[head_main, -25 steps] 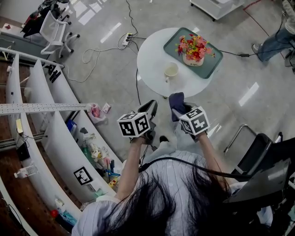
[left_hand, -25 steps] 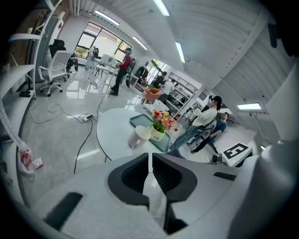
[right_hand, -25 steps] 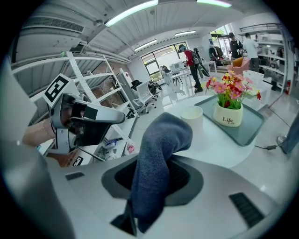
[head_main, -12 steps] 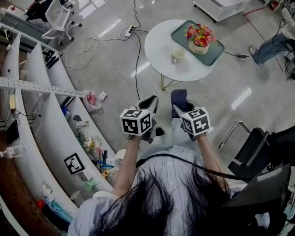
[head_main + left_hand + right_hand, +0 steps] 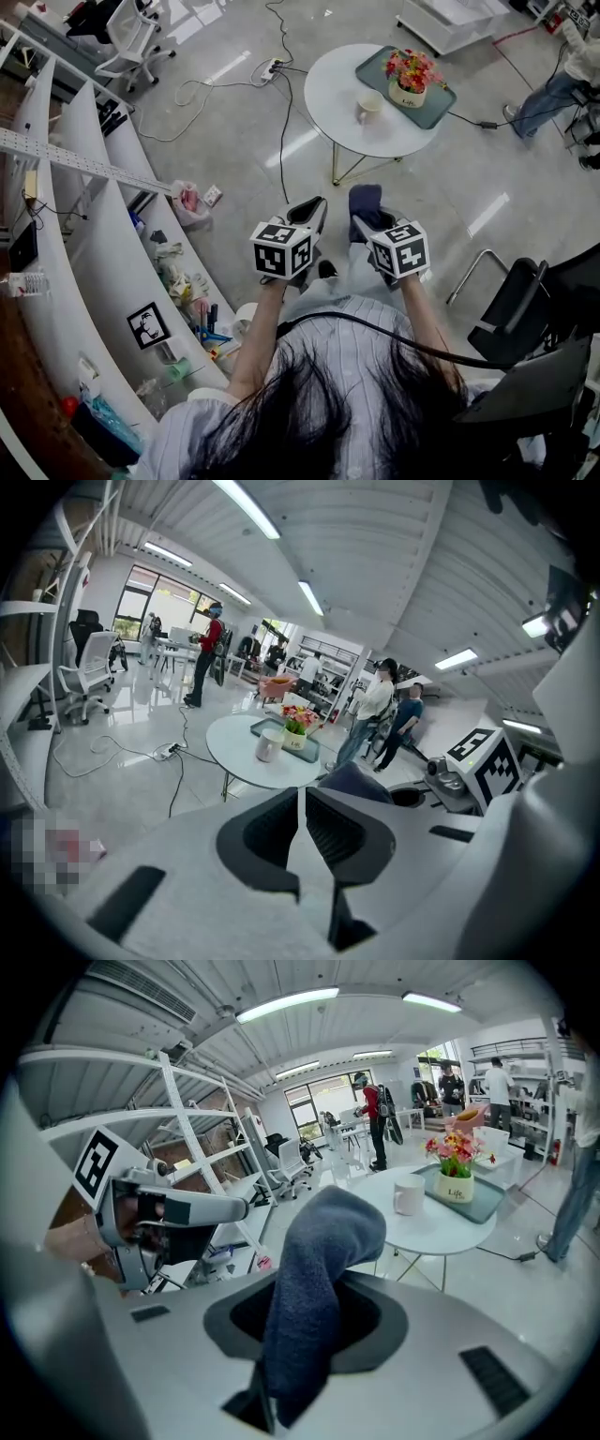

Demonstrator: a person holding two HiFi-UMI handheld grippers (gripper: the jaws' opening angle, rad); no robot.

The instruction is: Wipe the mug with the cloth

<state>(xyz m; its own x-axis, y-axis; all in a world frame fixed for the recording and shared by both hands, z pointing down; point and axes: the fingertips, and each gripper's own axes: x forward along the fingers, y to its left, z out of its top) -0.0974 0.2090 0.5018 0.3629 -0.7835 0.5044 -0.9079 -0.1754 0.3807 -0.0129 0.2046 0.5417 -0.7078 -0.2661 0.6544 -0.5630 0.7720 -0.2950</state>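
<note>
The round table now sits smaller and higher in the head view than it did a second ago, when the two tools hung just off its near edge; the person appears to have drawn back from it, so a wide stretch of floor now lies between the tools and the table; the mug stands where it was, upright on the table beside the green tray with the pot of flowers, untouched and well apart from both tools; the right gripper stays clamped on the dark blue cloth, which sticks up from between its jaws and flops over at the top; the left gripper has its jaws together with nothing between them; by my reading no wiping has begun, and the gap must be closed again before cloth can meet mug.
</note>
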